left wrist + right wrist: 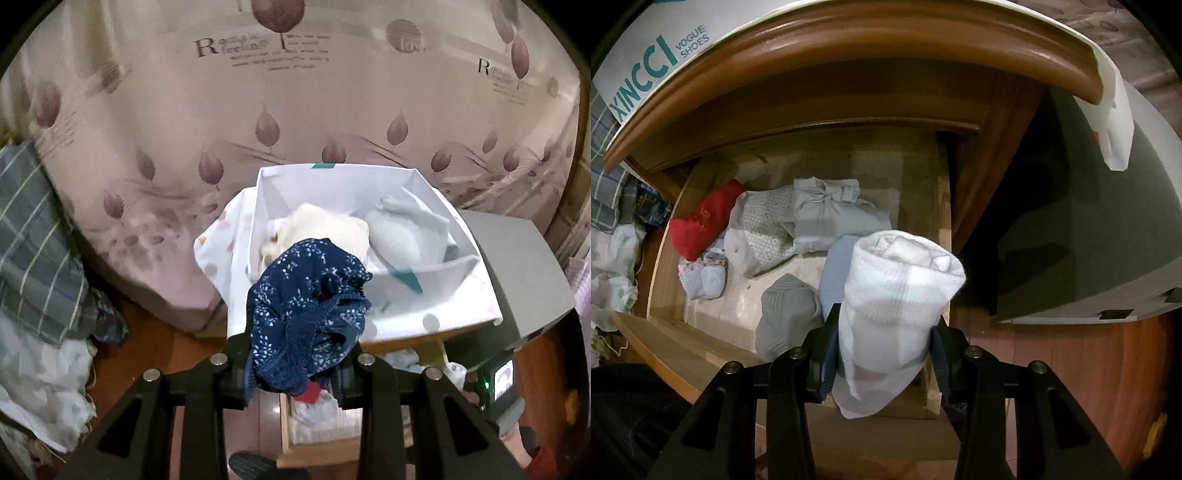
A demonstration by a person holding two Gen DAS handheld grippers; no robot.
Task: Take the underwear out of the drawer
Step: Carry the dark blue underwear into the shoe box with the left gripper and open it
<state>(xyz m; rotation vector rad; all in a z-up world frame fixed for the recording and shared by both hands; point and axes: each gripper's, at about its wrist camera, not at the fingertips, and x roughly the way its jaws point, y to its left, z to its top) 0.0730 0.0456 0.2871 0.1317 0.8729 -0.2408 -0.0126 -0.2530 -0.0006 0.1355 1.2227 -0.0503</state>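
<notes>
While the left gripper is clamped on a bunched navy floral-print underwear, the garment hangs in front of the white shoe box that sits on the nightstand top, above the open wooden drawer. It looks light, soft and limp, so it will likely sag and swing from wherever it is pinched; a hold through the gathered middle or the waistband should keep it from slipping, and there is nothing fragile about it.

Pointing down over the drawer, the right gripper is closed narrowly on a rolled white sock, held near the drawer's front right corner.

Inside the shoe box lie a cream-coloured garment and, beside it toward the right wall, a pale grey-blue one. The drawer holds a red sock at its left side, a pale pink-and-blue sock bundle just in front of that, folded grey garments in the middle, a grey sock roll toward the front, and a blue piece beside the white sock.
</notes>
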